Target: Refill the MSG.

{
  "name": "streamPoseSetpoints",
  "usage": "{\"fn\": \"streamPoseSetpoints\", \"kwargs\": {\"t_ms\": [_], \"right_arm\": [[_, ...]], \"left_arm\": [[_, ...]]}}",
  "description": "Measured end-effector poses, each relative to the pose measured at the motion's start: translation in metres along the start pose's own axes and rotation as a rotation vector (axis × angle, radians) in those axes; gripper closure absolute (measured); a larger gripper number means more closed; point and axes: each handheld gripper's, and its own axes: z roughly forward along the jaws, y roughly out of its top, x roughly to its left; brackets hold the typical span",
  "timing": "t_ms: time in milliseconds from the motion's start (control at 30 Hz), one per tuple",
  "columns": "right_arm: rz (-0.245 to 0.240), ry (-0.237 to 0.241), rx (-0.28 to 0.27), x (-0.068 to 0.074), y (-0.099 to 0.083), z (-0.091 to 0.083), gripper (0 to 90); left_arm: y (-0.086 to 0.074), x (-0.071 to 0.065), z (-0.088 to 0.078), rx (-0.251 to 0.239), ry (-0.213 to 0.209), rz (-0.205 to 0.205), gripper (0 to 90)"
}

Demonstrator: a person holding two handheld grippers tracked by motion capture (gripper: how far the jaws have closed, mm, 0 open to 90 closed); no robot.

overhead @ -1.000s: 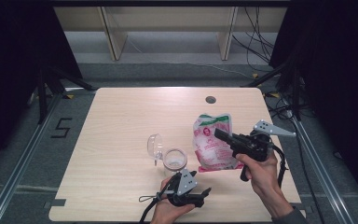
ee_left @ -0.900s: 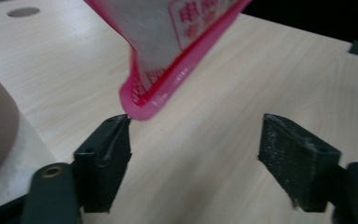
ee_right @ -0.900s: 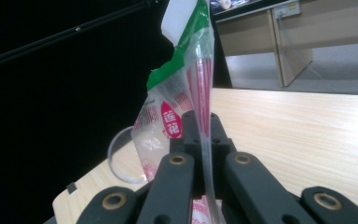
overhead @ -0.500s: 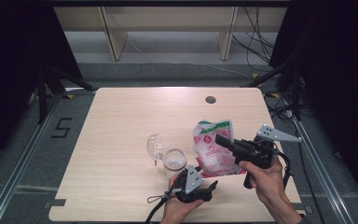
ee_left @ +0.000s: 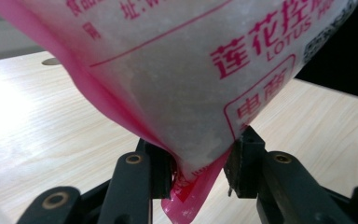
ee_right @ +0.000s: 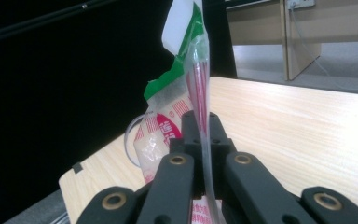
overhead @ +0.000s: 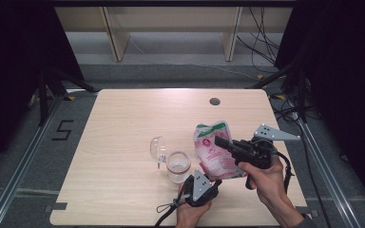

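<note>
A: Between the fingers of the left gripper (ee_left: 200, 170), what is caught?

B: The bottom corner of the pink bag (ee_left: 191, 74). Those fingers have just been closing, and both pads now press on the corner from either side.

A: And the right gripper (ee_right: 200, 126)?

B: Its fingers are clamped tight on the side seam of the bag, higher up, so the bag hangs between the two grippers, lifted above the counter (overhead: 123, 123). From the high view, the bag (overhead: 214, 149) sits tilted, its green top toward the far side.

A: What lies around it?

B: A glass jar (overhead: 178, 166) stands on the counter just left of the bag, with its clear lid (overhead: 158, 148) swung open beside it.

A: So which step is this?

B: I judge it to be getting a two-point hold before pouring the bag into the jar. Next, the left gripper likely has to lift the bottom corner while the right one steers the open top over the jar mouth, slowly, so the grains do not spill.
</note>
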Motion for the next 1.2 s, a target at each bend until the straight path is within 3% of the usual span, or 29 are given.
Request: {"fn": "streamPoseSetpoints", "kwargs": {"t_ms": [33,100,133,200,233,500,533,600,1000,1033,1067,1167,1200], "right_arm": [[-0.025,0.003,0.002,-0.001,0.002,0.002,90.0],[-0.019,-0.001,0.022,0.002,0.005,0.004,90.0],[-0.052,-0.002,0.014,0.000,0.006,0.007,90.0],[-0.071,-0.009,0.019,-0.001,0.009,0.011,90.0],[-0.050,-0.007,0.034,0.002,0.010,0.013,90.0],[-0.085,-0.014,0.095,0.006,0.020,0.031,90.0],[-0.114,-0.014,0.100,0.005,0.021,0.034,90.0],[-0.113,-0.020,0.118,0.008,0.022,0.037,90.0],[-0.152,-0.011,0.159,0.012,0.029,0.058,90.0],[-0.141,-0.017,0.165,0.013,0.029,0.058,90.0],[-0.173,-0.018,0.161,0.012,0.030,0.060,90.0],[-0.157,-0.016,0.186,0.016,0.033,0.063,90.0],[-0.182,-0.021,0.192,0.016,0.033,0.064,90.0]], "left_arm": [[0.000,-0.001,-0.001,0.003,0.005,-0.013,66.1],[0.001,-0.001,-0.001,-0.001,0.004,-0.031,66.3],[0.001,0.000,-0.001,-0.009,-0.006,-0.045,66.5],[0.001,0.000,-0.001,-0.015,-0.005,-0.054,66.6],[0.001,0.001,-0.001,-0.017,-0.005,-0.059,66.6],[0.001,0.003,0.001,-0.044,-0.026,-0.113,67.0],[0.001,0.003,0.001,-0.048,-0.030,-0.121,67.1],[0.002,0.005,-0.001,-0.029,-0.026,-0.121,67.3],[0.006,0.009,-0.001,-0.043,-0.061,-0.116,68.8],[0.007,0.011,0.001,-0.059,-0.070,-0.100,68.9],[0.007,0.011,0.001,-0.067,-0.066,-0.111,68.9],[0.007,0.009,0.002,-0.090,-0.069,-0.122,69.0],[0.007,0.008,0.002,-0.092,-0.063,-0.127,69.1]]}}
